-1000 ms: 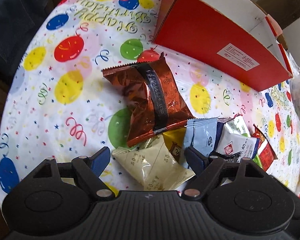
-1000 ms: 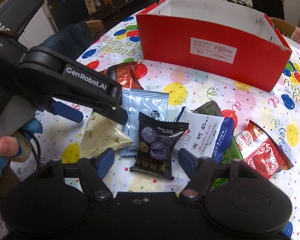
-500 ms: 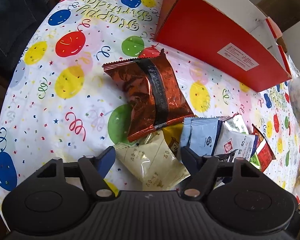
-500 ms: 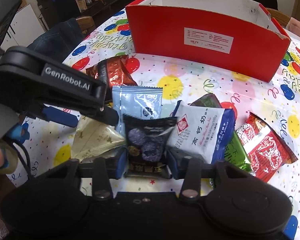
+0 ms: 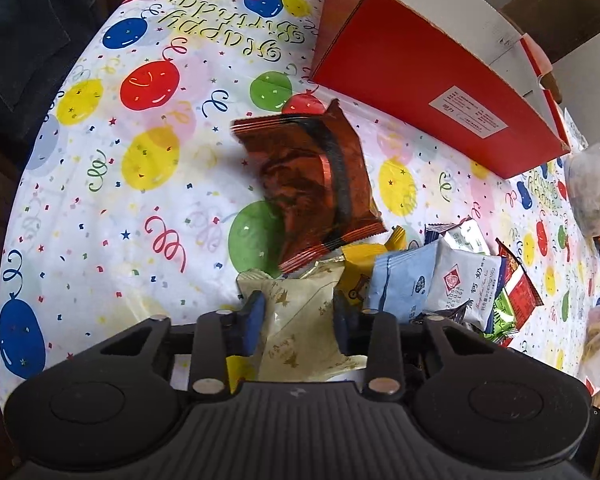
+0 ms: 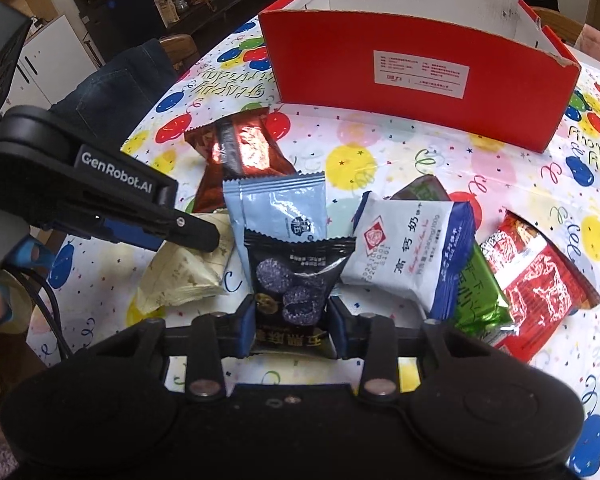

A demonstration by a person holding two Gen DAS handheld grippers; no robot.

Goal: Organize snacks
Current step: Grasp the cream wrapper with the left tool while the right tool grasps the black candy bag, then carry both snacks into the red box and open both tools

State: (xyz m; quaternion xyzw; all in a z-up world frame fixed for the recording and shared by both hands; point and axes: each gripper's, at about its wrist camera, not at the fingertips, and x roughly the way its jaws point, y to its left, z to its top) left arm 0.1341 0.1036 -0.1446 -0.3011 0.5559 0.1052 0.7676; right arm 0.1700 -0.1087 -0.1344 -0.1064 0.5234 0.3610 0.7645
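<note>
eight snack packets and one open red cardboard box (image 6: 416, 92) on the balloon-print desk (image 5: 148, 208); the right claw (image 6: 292, 326) grips the black foil packet (image 6: 296, 280), the left claw (image 5: 298, 316) is closing around the cream foil packet (image 5: 300, 320).

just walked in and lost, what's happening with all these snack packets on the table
A person is sorting snacks with a handheld claw in each hand. The right claw is shut on a black packet printed with purple sweets. The left claw is closing around a cream foil packet, pads at its sides. Other packets lie loose on the balloon-print tablecloth; the open red cardboard box behind them shows nothing inside from here.
</note>
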